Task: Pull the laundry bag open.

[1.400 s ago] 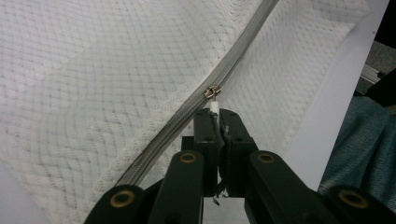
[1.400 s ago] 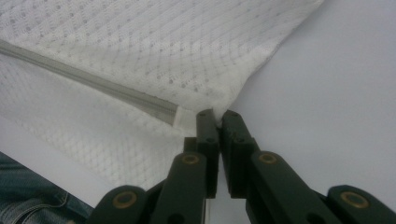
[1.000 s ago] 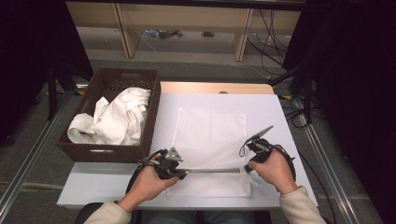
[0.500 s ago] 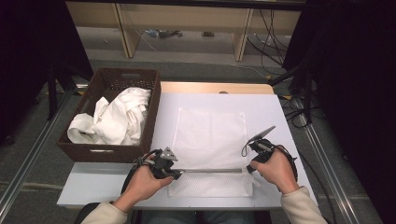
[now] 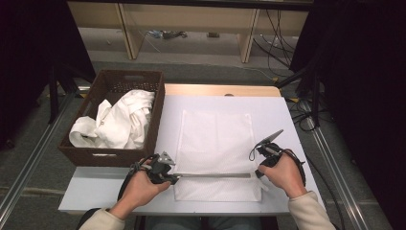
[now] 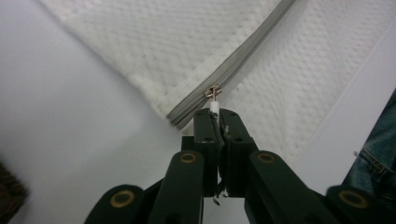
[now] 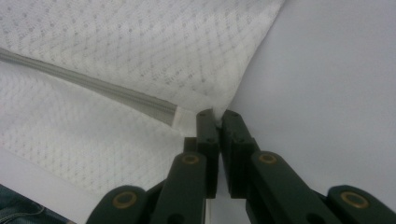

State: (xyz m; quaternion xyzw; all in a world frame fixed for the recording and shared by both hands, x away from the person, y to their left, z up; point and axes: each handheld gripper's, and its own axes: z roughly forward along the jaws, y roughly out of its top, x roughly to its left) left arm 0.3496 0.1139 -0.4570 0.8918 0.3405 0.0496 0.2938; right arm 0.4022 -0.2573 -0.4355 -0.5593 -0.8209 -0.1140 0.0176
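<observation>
- White mesh laundry bag (image 5: pixel 216 151) lies flat on the white table (image 5: pixel 282 112), near the person's edge, with a grey zipper (image 5: pixel 213 175) running across its near end.
- The zipper slider (image 6: pixel 213 92) sits at the bag's left end; in the left gripper view its small white pull tab (image 6: pixel 215 106) disappears between the black jaws.
- Left gripper (image 5: pixel 173 179): jaws pressed together, pinching that pull tab — the grip looks shallow, on the tab's tip.
- Right gripper (image 5: pixel 258 174): jaws pressed together on the bag's fabric at the corner just past the zipper's far end stop (image 7: pixel 176 117), as the right gripper view shows.
- The zipper lies straight between the two grippers; whether its teeth are joined or parted along the run I cannot tell.
- Judgement — step in hand: the bag is anchored at one end and the slider held at the other, ready for a zipper run.
- Next move, as I judge it: draw the slider along the track towards the right gripper, keeping the pull low and in line while the right hand (image 5: pixel 282 173) holds the cloth taut.
- Risk: the tab could slip out, or the mesh bunch ahead of the slider.
- Beyond the bag: a brown wicker basket (image 5: pixel 106 155) at the table's left holds crumpled white garments (image 5: pixel 117 122), well apart from the work.
</observation>
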